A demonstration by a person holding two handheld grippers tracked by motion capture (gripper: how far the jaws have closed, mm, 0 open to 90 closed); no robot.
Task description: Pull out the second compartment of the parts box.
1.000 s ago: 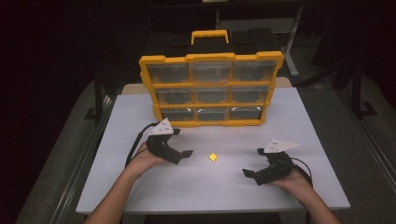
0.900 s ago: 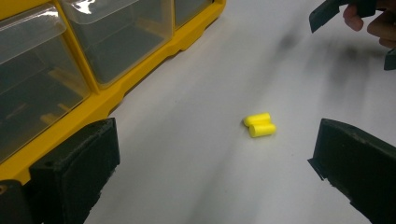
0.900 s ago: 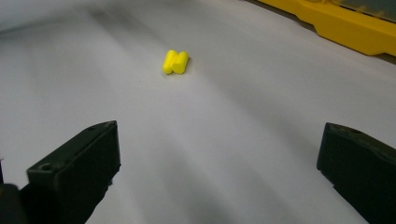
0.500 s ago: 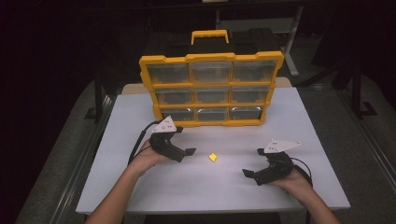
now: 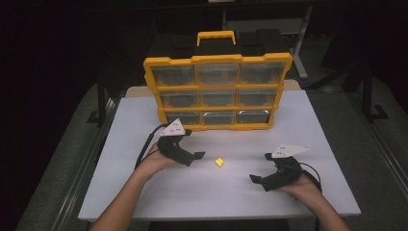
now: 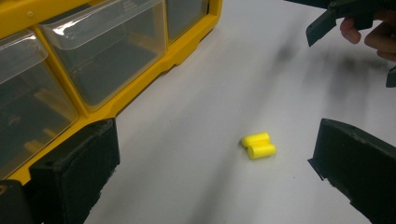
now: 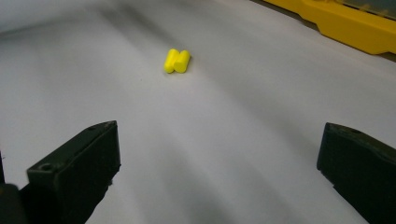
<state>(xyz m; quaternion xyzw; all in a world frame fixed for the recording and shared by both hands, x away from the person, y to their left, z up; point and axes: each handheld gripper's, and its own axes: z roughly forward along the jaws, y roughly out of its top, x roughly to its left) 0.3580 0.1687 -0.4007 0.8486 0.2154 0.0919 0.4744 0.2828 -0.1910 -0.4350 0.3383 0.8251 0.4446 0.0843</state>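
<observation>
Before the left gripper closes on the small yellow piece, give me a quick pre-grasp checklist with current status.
1. Left gripper jaws open: ok.
2. Small yellow double-cylinder piece lies free on the white table, touching nothing: ok.
3. Piece between the left jaws' line: ok, ahead of them, nearer one jaw.
4. Right gripper open and apart from the piece: ok.
5. Yellow organiser with clear plastic drawers clear of the closing path: ok, though one jaw sits beside its base.
6. Target drawer open: not ok, all look shut.

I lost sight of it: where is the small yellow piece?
High view: small yellow piece lies on the white table, between left gripper and right gripper.
</observation>
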